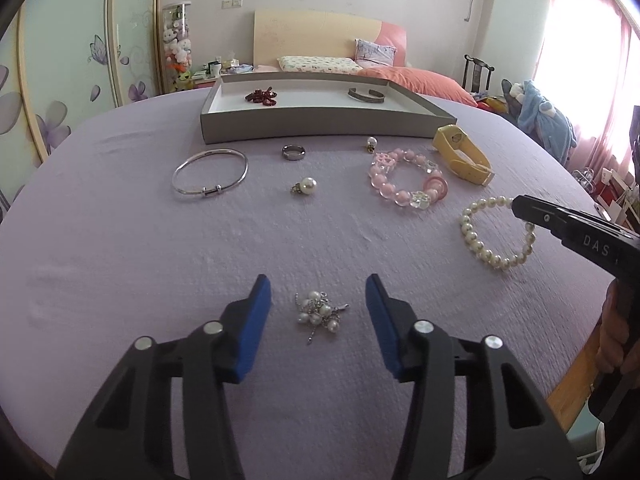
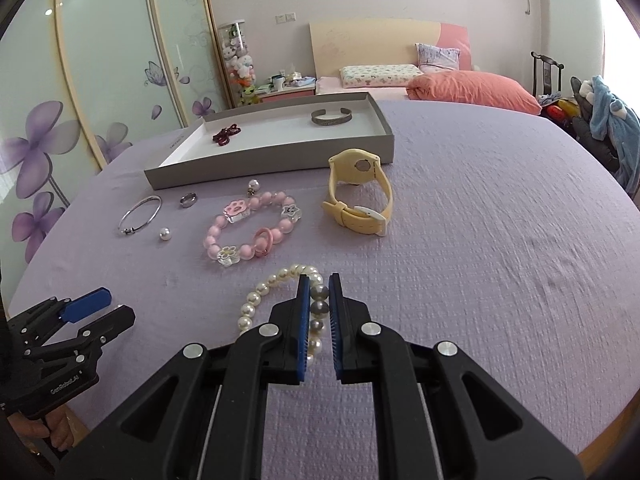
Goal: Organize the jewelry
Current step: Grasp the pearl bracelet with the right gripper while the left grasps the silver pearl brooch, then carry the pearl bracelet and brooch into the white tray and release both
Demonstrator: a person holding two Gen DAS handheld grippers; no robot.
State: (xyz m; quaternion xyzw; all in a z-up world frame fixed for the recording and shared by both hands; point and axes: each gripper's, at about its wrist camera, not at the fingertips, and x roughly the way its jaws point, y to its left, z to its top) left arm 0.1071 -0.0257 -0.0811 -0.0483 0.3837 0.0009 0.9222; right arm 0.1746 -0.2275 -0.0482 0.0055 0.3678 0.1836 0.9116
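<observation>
Pearls point(image 2: 256, 296) near tray point(image 2: 256, 168): light, slippery, floppy. Pinched across beads by right gripper point(image 2: 319, 292). Left gripper point(image 1: 318, 294) wide open, empty.

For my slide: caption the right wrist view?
Right gripper closes on pearl bracelet on the purple cloth.

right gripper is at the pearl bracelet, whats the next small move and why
Probably finish closing the right gripper on the pearl bracelet, then lift. Its blue pads already straddle one side of the strand, which lies flat on the purple cloth, while the gray tray sits beyond.
</observation>
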